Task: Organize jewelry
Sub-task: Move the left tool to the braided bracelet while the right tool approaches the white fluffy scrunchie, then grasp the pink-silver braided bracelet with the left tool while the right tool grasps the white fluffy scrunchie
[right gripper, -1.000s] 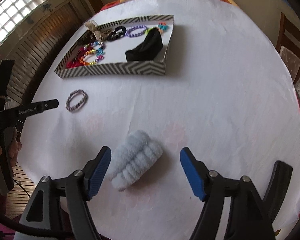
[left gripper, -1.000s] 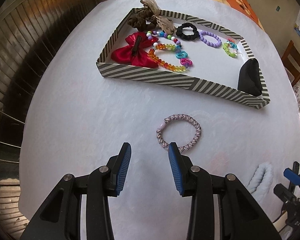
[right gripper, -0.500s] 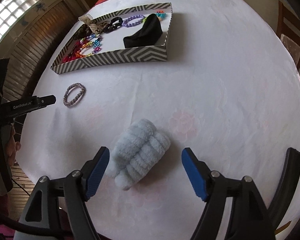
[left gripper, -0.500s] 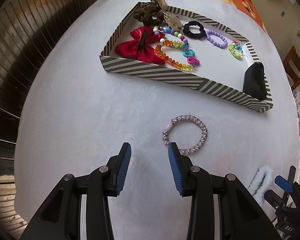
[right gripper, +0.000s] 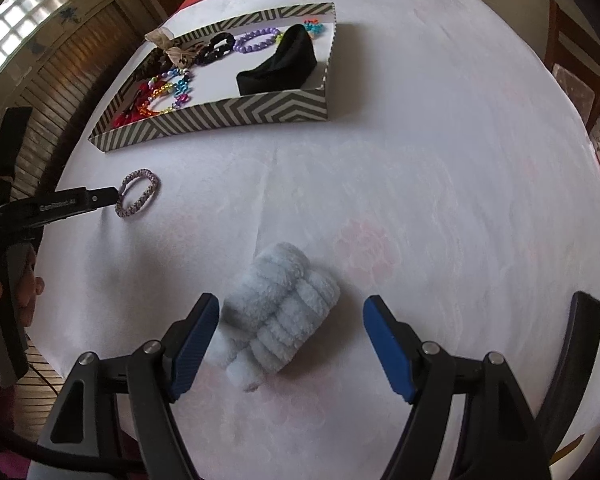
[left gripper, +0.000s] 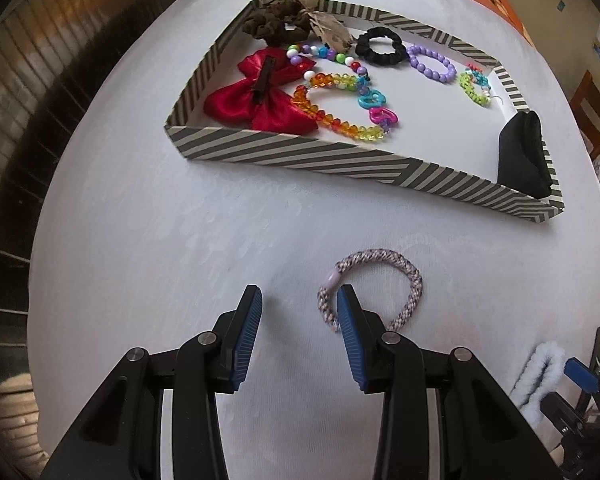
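A pink-and-grey braided bracelet (left gripper: 396, 276) lies on the white tablecloth; it also shows in the right wrist view (right gripper: 138, 196). My left gripper (left gripper: 299, 300) is open, its right fingertip (left gripper: 346, 304) at the bracelet's left side. A striped tray (left gripper: 300, 154) behind it holds a red bow (left gripper: 260, 98), bead bracelets, scrunchies and a black pouch (left gripper: 522, 156). My right gripper (right gripper: 290, 312) is open, with a fluffy pale-blue scrunchie (right gripper: 280, 316) between its fingers.
The tray (right gripper: 220, 114) sits at the far left of the round table in the right wrist view. A wooden chair (right gripper: 576, 68) stands at the right. Shutters (right gripper: 60, 68) are at the left, beyond the table edge.
My left gripper has moved forward and right, so its right fingertip now reaches the bracelet. My right gripper has moved closer over the blue scrunchie. Both stay open.
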{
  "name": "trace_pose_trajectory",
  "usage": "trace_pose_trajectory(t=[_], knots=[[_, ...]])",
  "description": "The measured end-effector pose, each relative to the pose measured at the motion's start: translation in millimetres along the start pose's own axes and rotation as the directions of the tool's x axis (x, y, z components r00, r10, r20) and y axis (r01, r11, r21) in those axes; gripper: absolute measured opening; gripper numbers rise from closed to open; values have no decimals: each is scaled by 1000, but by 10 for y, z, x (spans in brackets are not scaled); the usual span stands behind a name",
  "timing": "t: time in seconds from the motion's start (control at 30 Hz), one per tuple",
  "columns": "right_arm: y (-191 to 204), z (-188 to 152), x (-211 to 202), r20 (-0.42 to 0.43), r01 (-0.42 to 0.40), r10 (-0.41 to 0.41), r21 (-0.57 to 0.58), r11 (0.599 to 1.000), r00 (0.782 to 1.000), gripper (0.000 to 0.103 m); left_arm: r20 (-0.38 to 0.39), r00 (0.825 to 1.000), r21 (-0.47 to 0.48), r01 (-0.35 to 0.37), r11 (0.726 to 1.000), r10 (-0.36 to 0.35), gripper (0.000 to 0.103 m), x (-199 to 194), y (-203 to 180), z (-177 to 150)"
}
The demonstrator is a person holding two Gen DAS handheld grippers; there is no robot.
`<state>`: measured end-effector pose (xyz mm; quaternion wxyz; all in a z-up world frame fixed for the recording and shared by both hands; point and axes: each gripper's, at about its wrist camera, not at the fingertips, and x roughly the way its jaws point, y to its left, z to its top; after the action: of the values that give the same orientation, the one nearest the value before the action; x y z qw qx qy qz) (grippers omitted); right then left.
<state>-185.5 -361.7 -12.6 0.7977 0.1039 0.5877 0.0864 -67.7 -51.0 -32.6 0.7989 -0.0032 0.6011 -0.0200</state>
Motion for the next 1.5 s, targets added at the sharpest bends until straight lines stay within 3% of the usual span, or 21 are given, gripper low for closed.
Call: trace_pose_trajectory(t=[0.1,0.2,0.43,0.5,0.53,0.6,0.73,0.97,1.5], knots=[[7,-17,33,3,-5,5,-1,1000,1000,75,-2,1000,15,-14,1000,14,17,41,-31,24],[7,-32,75,1,-24,24,2,1000,1000,63,-2,1000,30,-24,999,24,17,82,-62,58],[61,-56,86,9,-26,27,-61,998,1000,48,13,1000,54,-19,998,18,17,156,-147,184],[75,-62,84,9,-30,31,-73,997,999,43,22,1000,70,-1,998,0,11,155,-171,197],[84,-63,79,11,-34,36,-82,996,999,41,29,1000,76,4,997,-6,0,144,-172,194],[96,-68,69,15,-38,40,-94,995,999,37,31,999,89,8,996,-10,0,144,-183,191],[99,-64,53,19,-46,48,-103,994,999,35,10,995,71,94,993,-95,0,123,-123,174],[99,-2,-75,47,-68,74,-112,991,996,34,17,991,49,132,990,-133,0,-39,-13,112],[251,418,-383,137,-104,127,-166,981,982,34,140,987,76,67,995,-77,0,-543,-149,286]])
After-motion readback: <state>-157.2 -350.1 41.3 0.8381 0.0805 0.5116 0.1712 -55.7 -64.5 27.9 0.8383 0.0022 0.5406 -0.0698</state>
